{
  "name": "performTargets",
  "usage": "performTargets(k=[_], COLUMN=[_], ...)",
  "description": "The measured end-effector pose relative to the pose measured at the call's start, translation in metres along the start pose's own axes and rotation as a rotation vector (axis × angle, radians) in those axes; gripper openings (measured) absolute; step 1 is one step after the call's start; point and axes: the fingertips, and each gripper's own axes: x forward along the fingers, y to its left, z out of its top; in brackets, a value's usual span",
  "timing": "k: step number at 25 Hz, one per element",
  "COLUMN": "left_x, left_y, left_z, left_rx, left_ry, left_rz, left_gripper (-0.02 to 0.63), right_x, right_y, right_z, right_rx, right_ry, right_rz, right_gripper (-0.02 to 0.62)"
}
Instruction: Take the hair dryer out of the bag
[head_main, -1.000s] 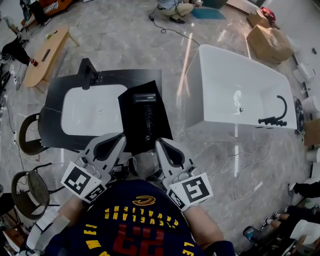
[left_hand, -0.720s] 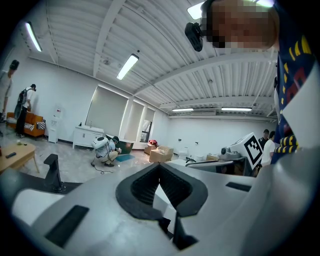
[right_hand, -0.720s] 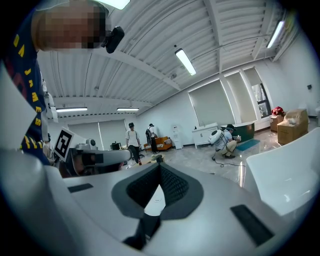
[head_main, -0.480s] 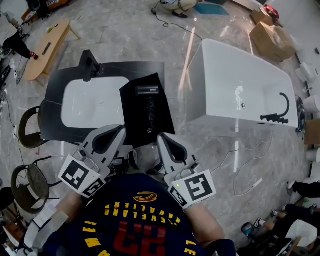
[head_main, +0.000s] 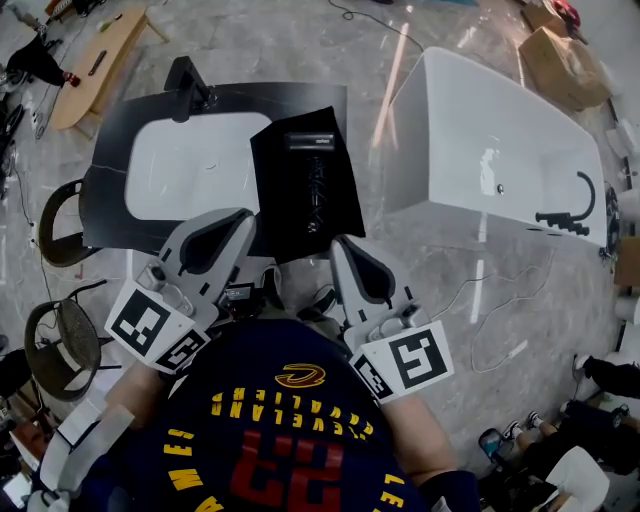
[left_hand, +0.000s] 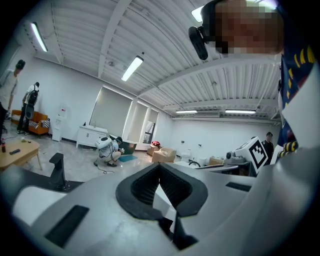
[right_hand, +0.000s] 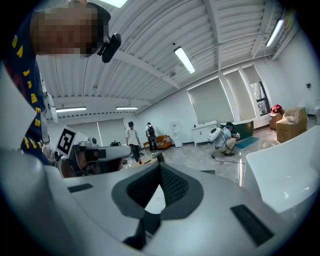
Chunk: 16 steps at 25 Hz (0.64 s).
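Two sets of jaws, both clenched tip to tip with nothing between. Left gripper (head_main: 238, 215) at lower left of the head view, right gripper (head_main: 345, 242) at lower centre, both drawn in close to the chest and apart from the bag (head_main: 305, 185).

Step in hand, by judgement: the reach, with nothing grasped yet. Release both sets of jaws before closing the gap. Locate the mouth of the bag first; not possible to tell from here which end opens. Pinch one layer of fabric at that end with the left gripper and pin it to the countertop (head_main: 115, 130). Slide the right gripper in through the mouth and close on the handle or barrel of the hair dryer. Draw out along the length of the bag rather than upward, to avoid dragging the bag into the basin (head_main: 185, 175). Ease off at any snag at the mouth; do not jerk.

Hair dryer: seen in no view, presumed inside the bag. Bag: flat, black, at upper centre of the head view, on the right end of the black countertop, left edge over the basin rim.

Surface: black top, white basin set in, black tap (head_main: 188, 78) at upper left. Room: glossy pale stone floor (head_main: 260, 45), white bathtub (head_main: 500, 130) at upper right, loose cable (head_main: 490, 330) at right, two chairs (head_main: 60, 235) at left edge, wooden bench (head_main: 100, 65) and cardboard box (head_main: 565, 65) in the top corners.
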Motion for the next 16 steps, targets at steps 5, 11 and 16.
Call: performTargets(k=[5,11,16], left_x=[-0.0005,0.0001,0.0026], left_y=[0.0020,0.0052,0.0072], left_z=[-0.0011,-0.0003,0.0010], left_rx=[-0.002,-0.002,0.000], left_ry=[0.003,0.005,0.004], left_rz=[0.001,0.001,-0.003], left_gripper=[0.003,0.003,0.003], right_x=[0.0033,0.0076,0.0106], right_y=[0.0010,0.0013,0.0015], right_z=[-0.0026,-0.0032,-0.0029], right_rx=[0.004,0.007,0.010], right_ry=[0.008,0.014,0.020], right_rz=[0.003,0.003,0.004], right_gripper=[0.009,0.009,0.009])
